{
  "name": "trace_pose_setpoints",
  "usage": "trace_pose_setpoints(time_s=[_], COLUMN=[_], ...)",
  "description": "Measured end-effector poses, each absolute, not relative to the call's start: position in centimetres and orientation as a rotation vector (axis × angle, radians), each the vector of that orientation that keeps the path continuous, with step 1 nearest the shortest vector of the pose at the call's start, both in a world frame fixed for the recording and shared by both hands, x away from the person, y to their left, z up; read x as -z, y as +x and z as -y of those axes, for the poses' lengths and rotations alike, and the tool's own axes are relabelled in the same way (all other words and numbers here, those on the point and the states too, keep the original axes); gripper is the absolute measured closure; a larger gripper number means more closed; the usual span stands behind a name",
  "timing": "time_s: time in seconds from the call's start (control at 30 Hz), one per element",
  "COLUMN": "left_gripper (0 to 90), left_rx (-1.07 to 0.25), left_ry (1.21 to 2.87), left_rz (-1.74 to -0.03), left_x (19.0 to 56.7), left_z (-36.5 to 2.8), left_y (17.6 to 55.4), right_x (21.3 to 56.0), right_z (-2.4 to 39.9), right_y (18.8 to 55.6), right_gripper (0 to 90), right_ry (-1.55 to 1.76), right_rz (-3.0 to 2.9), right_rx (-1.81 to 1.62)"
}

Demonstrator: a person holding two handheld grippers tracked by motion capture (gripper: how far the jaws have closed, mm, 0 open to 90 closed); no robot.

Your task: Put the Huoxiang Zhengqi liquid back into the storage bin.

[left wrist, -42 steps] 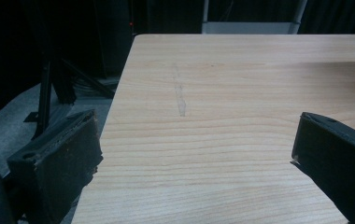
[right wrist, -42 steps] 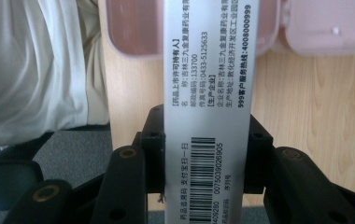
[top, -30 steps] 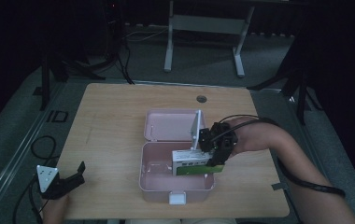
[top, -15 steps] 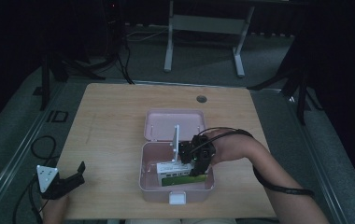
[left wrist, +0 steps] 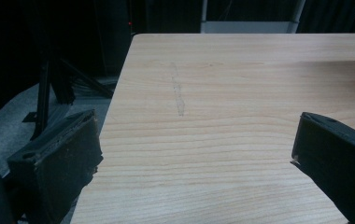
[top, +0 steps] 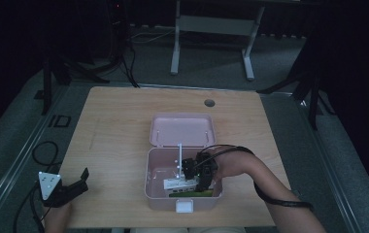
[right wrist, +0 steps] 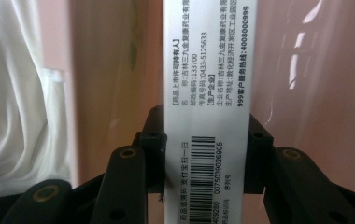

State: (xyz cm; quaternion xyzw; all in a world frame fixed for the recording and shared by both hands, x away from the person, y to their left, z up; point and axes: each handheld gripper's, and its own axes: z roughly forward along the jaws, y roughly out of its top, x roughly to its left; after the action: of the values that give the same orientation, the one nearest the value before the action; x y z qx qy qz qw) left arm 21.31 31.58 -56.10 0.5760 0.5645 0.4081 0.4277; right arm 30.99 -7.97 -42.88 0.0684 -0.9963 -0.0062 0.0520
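The white box (right wrist: 207,88), centre of the right gripper view, reads "0433-5125633", "133700", "4008000999"; under its barcode, "0075039026905".

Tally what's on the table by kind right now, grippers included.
Pink box, lid open: 1
White carton held in the right gripper: 1
Grippers: 2, counting the left gripper
Total: 4
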Motion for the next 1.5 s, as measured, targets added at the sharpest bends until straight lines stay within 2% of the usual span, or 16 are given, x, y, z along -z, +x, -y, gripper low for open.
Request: trace_pose_setpoints(time_s=[0.27, 0.67, 0.87, 1.0, 1.2, 1.33, 1.5], left_gripper=[1.7, 1.7, 1.7, 1.7, 1.7, 1.6, 1.7], left_rx=[-1.018, -1.023, -1.022, -1.024, -1.026, -1.028, -1.031], left_ry=[1.443, 1.445, 1.442, 1.444, 1.441, 1.436, 1.431], left_rz=[-1.410, -1.410, -1.410, -1.409, -1.410, -1.410, -1.410], left_x=[56.1, 56.1, 56.1, 56.1, 56.1, 56.1, 56.1], left_z=[-31.6, -31.6, -31.6, -31.6, -31.5, -31.5, -31.5], left_y=[21.3, 21.3, 21.3, 21.3, 21.3, 21.3, 21.3], right_x=[45.1, 46.3, 45.6, 43.4, 39.8, 37.9, 36.1], right_z=[7.8, 8.2, 8.3, 8.7, 9.9, 11.1, 13.1], right_y=[31.1, 30.8, 30.9, 31.0, 31.4, 32.1, 32.7], right_gripper=[62.0, 59.6, 40.9, 35.5, 19.6, 13.8, 13.5], right_ry=[0.194, 0.192, 0.154, 0.121, 0.121, 0.080, 0.026], right_rz=[3.028, 3.041, 3.059, 3.074, 3.146, 3.187, 3.226], right_rx=[-0.059, -0.104, -0.099, 0.005, 0.153, 0.274, 0.428])
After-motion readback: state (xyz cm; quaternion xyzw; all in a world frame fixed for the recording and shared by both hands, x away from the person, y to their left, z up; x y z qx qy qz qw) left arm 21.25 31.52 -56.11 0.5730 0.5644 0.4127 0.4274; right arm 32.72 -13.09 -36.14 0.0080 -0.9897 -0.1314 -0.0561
